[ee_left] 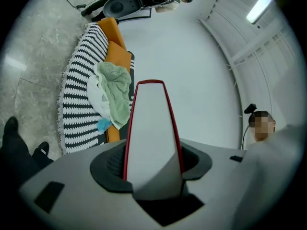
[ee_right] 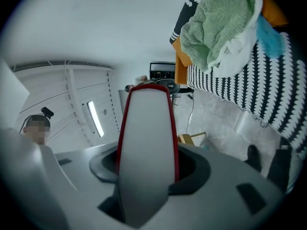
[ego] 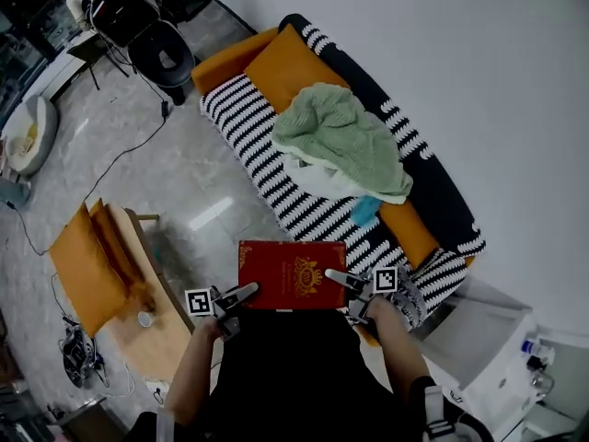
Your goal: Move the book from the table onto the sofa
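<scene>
**Red hardcover book [ego: 292, 274] held just short of black-and-white striped sofa [ego: 241, 122]**

Clamped at left and right edges by left gripper [ego: 241, 295] and right gripper [ego: 342, 280], jaws part-closed, pressing on the covers. Heaped across the seat ahead: crumpled green blanket [ego: 340, 136] over white cloth [ego: 313, 178], near orange cushion [ego: 293, 63]. Low wooden table [ego: 170, 334] at left.

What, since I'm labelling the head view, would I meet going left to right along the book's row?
orange cushion, left gripper, red book, right gripper, white cabinet
</scene>
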`<state>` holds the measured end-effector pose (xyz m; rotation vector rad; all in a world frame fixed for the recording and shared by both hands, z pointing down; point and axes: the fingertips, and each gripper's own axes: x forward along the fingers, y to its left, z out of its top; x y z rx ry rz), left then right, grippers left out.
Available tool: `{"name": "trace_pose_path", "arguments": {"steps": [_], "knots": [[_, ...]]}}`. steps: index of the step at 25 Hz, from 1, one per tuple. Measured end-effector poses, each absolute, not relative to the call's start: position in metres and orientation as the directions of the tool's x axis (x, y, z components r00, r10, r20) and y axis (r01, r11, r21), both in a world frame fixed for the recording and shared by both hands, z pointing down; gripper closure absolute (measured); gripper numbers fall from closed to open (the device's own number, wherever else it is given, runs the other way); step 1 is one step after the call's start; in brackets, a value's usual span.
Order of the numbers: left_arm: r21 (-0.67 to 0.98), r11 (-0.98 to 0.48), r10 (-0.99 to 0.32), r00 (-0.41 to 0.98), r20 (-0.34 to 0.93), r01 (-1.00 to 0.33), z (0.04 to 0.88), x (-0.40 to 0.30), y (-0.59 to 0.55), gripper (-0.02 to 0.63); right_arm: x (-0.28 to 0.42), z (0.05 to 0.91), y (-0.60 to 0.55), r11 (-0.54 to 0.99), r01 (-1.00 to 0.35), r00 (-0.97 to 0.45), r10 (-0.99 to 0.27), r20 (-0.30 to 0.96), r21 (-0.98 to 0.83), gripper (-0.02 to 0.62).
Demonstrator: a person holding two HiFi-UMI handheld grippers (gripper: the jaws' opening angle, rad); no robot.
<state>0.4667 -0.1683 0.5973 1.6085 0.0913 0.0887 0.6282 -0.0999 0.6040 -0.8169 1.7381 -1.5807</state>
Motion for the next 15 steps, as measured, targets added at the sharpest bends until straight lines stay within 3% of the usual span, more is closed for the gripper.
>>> {"name": "trace_pose_path", "arguments": {"steps": [15], "knots": [[0.997,-0.006,0.319,0.945,-0.073,0.079,0.612,0.456,-0.284,0.365,0.603,0.584,-0.19,0.037,-0.165,-0.449,-0.893,0.041,-0.986,0.362]]}}
